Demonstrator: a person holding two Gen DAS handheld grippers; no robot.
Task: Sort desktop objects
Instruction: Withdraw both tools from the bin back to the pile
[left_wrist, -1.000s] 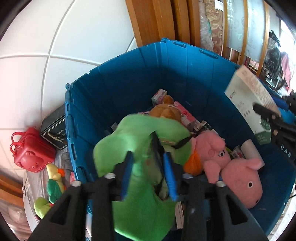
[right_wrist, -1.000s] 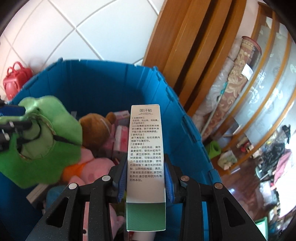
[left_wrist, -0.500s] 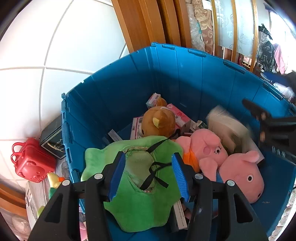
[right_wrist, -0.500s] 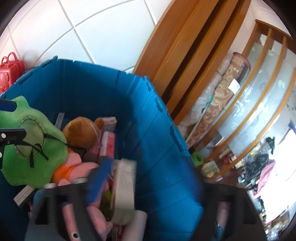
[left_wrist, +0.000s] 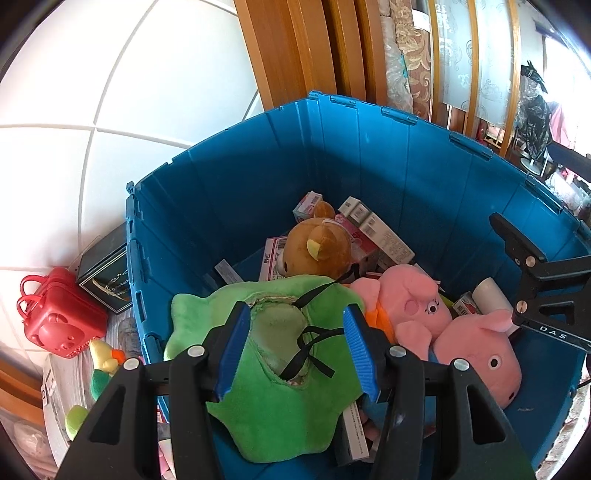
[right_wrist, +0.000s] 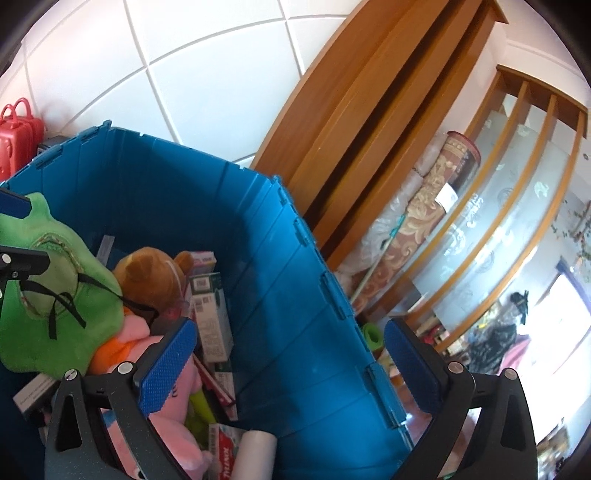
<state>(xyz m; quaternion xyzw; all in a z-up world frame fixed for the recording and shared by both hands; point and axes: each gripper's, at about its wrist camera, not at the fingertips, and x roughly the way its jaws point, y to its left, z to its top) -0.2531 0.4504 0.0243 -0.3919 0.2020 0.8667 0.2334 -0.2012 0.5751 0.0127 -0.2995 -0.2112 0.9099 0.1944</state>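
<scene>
Both claws have let go: the right claw (right_wrist: 288, 354) is opening, empty, its box dropped into the bin (left_wrist: 332, 162), and the left claw (left_wrist: 295, 350) stands apart above the released green toy (left_wrist: 273, 398), so two items are sorted.

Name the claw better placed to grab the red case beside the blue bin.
Left. The left claw, open over the green plush, has the red case close beside the blue bin. The right claw, jaws opening on nothing, is across the bin.

My left gripper (left_wrist: 297, 347) tilts steeply downward above the blue crate (left_wrist: 236, 206), jaws partly apart and pressing on nothing. My right gripper (right_wrist: 290, 363) points more shallowly over the crate's far wall, its jaws opening to full spread with nothing held between them.
</scene>
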